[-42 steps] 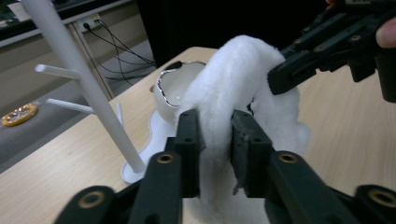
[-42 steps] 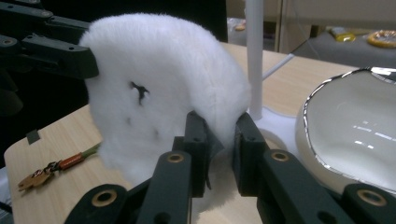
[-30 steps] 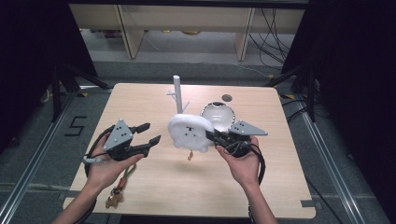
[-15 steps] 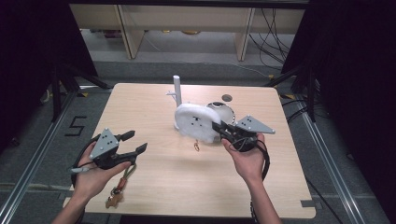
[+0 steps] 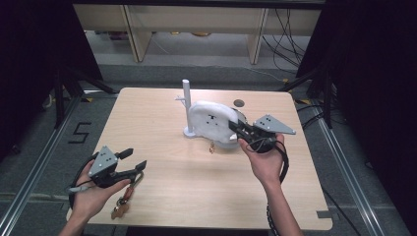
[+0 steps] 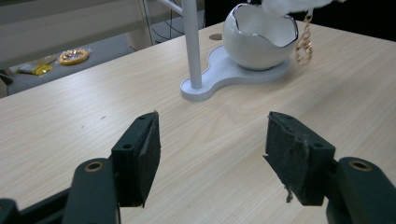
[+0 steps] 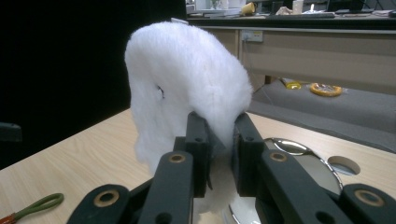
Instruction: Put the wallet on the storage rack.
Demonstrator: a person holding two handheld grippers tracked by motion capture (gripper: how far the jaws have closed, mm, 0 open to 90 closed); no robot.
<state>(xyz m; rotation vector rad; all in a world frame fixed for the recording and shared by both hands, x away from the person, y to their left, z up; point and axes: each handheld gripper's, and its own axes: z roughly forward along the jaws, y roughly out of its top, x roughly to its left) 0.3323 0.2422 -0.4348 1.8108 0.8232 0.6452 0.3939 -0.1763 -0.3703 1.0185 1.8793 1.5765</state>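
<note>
Right gripper clamped on a white fluffy toy, fingers pinching its fur, held above the white bowl on the table. Left gripper low at the near left corner, fingers just been opening, wide apart, nothing between.

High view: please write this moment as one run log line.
right gripper: shut on white plush keychain | plush: above white bowl | left gripper: open, holds nothing, jaws just opened | bowl stand: on table
</note>
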